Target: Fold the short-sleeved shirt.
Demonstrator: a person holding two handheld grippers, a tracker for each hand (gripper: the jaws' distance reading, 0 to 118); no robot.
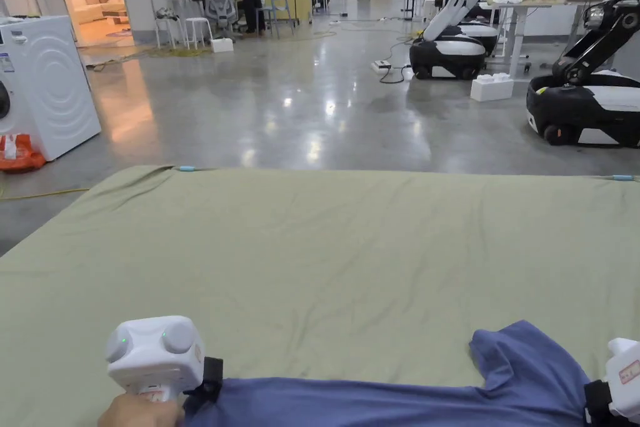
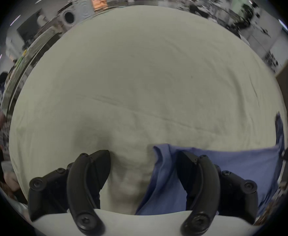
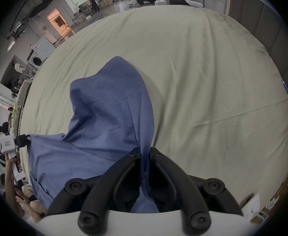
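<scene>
Two grippers work the near edge of the olive bed sheet [image 1: 350, 241], and we find the blue shirt [image 1: 400, 400] stretched between them, one short sleeve [image 3: 116, 79] lying flat on the sheet just ahead of the right gripper [image 3: 145, 152]. We note the right gripper's jaws are drawn nearly together with a fold of shirt fabric pinched between them, while the left gripper [image 2: 143, 156] stands wide apart, its right jaw resting on the shirt's edge and its left jaw on bare sheet, gripping nothing. We judge the one-sided hold serves to keep the cloth taut while the left gripper sets up its own grasp, with no fold made yet.
</scene>
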